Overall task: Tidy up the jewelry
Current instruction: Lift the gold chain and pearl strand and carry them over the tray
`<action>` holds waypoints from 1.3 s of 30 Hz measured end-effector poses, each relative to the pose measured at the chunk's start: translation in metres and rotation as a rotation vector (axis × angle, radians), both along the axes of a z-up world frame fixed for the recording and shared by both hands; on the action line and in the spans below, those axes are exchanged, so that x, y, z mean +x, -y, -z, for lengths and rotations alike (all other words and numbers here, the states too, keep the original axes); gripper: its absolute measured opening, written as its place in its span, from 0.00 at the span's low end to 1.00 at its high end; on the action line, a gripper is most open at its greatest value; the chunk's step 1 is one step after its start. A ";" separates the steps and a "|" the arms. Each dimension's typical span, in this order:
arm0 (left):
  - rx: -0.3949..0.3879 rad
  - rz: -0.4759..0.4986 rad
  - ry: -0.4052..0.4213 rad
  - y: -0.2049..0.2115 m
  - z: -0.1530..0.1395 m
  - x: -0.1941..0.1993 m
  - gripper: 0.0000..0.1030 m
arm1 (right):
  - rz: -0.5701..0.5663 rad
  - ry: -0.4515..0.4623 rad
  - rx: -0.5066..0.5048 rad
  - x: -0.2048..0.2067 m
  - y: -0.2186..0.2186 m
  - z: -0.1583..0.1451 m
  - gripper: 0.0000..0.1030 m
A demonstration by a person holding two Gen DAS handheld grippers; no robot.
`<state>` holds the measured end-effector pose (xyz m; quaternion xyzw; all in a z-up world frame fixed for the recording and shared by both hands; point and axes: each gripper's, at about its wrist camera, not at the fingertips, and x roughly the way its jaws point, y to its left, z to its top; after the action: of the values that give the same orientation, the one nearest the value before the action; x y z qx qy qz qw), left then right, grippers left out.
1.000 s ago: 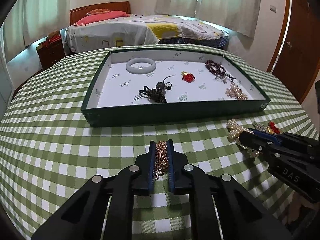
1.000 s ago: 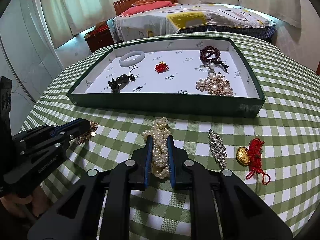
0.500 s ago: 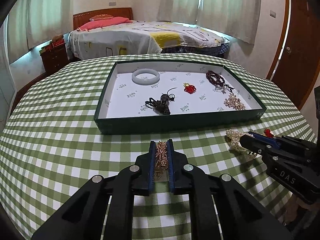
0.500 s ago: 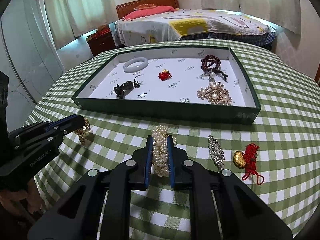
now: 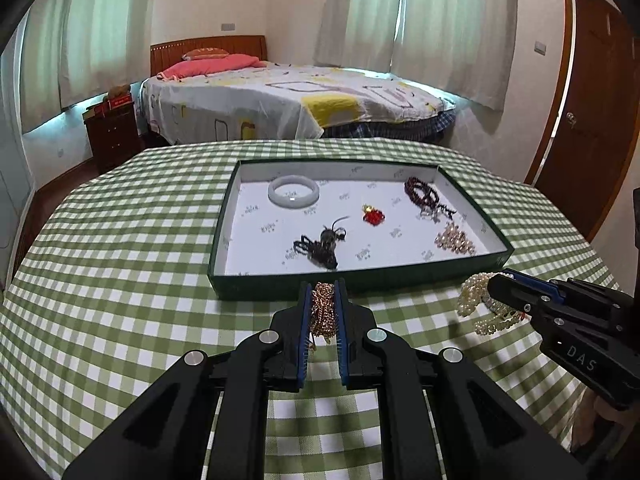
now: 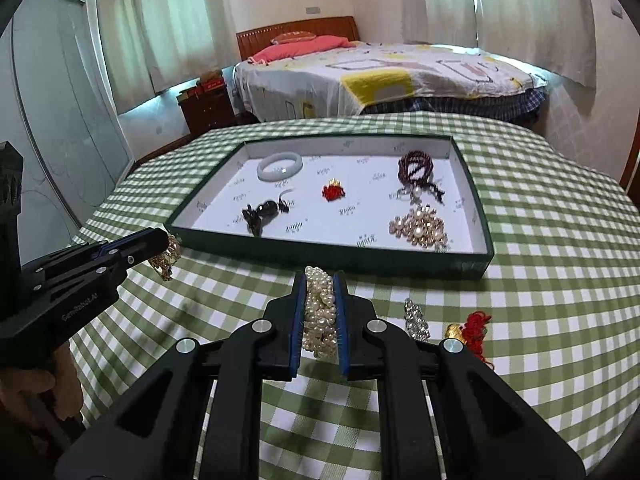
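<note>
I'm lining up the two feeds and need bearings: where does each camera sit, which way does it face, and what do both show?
Left wrist: sits on the left gripper, looks along its fingers over the checked table at the tray; its fingers clamp a gold chain, and the right gripper shows at right.
Right wrist: sits on the right gripper, facing the same way; its fingers clamp a pearl string, with the left gripper and a hand at left.
Shared: tray, both grippers, both pieces, bed.
</note>
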<state>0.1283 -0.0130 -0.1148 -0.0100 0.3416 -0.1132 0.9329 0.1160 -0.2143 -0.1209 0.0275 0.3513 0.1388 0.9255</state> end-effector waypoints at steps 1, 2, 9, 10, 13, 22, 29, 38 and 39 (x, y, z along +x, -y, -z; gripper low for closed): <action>-0.003 0.000 0.003 0.000 -0.002 0.000 0.11 | 0.001 0.006 0.001 0.000 0.000 -0.003 0.14; -0.007 0.000 0.006 -0.001 -0.004 0.000 0.11 | 0.002 0.015 0.002 -0.001 0.001 -0.006 0.14; -0.026 0.015 0.050 0.000 -0.025 -0.002 0.11 | 0.009 0.068 0.012 -0.003 0.004 -0.029 0.14; -0.027 0.017 0.058 0.000 -0.028 -0.002 0.11 | 0.011 0.079 0.012 -0.003 0.005 -0.033 0.14; -0.030 0.020 0.081 0.001 -0.037 0.001 0.12 | 0.019 0.110 0.015 -0.001 0.008 -0.044 0.13; -0.037 0.026 0.154 0.004 -0.061 0.023 0.12 | 0.031 0.183 0.016 0.019 0.012 -0.070 0.14; -0.034 0.024 0.188 0.010 -0.069 0.052 0.12 | 0.036 0.220 0.018 0.046 0.012 -0.079 0.14; -0.028 0.001 0.190 0.013 -0.059 0.095 0.12 | 0.048 0.204 0.013 0.087 0.008 -0.062 0.14; -0.025 -0.003 0.171 0.013 -0.051 0.100 0.12 | 0.049 0.191 0.011 0.091 0.008 -0.057 0.14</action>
<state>0.2283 -0.0263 -0.0635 -0.0125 0.2590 -0.1168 0.9587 0.2074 -0.2220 -0.0643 0.0278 0.2600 0.1201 0.9577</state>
